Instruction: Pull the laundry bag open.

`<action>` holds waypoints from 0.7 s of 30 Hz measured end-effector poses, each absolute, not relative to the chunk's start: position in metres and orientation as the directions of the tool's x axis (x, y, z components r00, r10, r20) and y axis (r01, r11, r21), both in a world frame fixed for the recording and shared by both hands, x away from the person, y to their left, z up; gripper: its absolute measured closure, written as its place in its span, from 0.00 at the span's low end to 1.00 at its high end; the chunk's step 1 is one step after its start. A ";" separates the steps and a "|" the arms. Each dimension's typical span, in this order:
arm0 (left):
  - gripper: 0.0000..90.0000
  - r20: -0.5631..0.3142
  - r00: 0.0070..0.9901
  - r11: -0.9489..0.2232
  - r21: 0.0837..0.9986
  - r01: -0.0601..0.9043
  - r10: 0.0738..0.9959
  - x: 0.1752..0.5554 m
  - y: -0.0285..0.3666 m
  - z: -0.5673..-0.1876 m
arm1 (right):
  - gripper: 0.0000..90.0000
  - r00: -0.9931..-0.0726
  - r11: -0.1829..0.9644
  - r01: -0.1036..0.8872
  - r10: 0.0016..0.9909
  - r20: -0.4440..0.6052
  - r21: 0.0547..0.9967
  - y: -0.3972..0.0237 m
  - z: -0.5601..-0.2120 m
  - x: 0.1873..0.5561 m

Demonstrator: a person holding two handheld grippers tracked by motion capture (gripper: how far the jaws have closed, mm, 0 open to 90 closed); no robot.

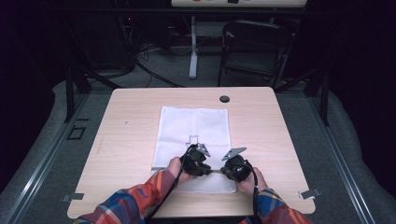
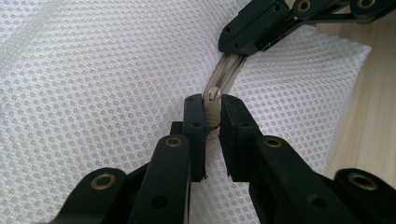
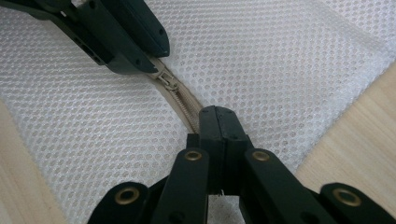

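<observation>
1. The left gripper [image 2: 213,109] has its jaws nearly together, pinching the beige zip pull [image 2: 213,103] of a white mesh bag [image 1: 194,128].
2. The right gripper [image 3: 218,122] is clamped fully shut on the zip tape [image 3: 183,105], just right of the pull.
3. The bag lies flat at the middle of the table [image 1: 261,116], its near edge by the person's hands; the zip runs left to right across its near part.
4. Risk, as I judge it: the pull is small and smooth, so it could slip out of the narrow pinch if the left gripper drags at an angle to the zip line.
5. The mesh is soft and loose. If the right gripper's hold on the tape gives, the bag would likely bunch and slide with the pull rather than the slider moving.
6. Mesh caught in the slider could jam it.
7. The bag looks clean, fine-holed and slightly puffed; the beige zip stands out plainly against it.
</observation>
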State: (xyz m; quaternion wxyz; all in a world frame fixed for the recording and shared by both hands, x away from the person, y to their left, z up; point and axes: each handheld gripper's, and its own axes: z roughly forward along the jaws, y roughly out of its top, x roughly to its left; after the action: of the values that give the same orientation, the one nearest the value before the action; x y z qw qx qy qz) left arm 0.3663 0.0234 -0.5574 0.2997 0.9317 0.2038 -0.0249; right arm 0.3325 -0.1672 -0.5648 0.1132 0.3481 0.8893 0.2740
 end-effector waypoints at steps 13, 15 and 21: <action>0.90 -0.157 0.912 -0.751 0.523 0.402 0.379 0.367 0.033 -0.554 | 1.00 -0.727 0.604 0.564 0.686 -0.008 0.563 -0.168 -0.565 0.333; 0.90 -0.158 0.912 -0.753 0.522 0.402 0.378 0.367 0.033 -0.554 | 1.00 -0.726 0.603 0.565 0.687 -0.006 0.563 -0.168 -0.565 0.333; 0.90 -0.152 0.914 -0.756 0.520 0.398 0.376 0.367 0.034 -0.553 | 1.00 -0.728 0.602 0.568 0.686 0.001 0.561 -0.168 -0.565 0.333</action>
State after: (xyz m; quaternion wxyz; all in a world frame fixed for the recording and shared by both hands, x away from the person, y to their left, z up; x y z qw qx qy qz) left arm 0.3666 0.0340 -0.5529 0.2818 0.9368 0.2065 -0.0189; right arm 0.3330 -0.1679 -0.5645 0.1078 0.3529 0.8884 0.2730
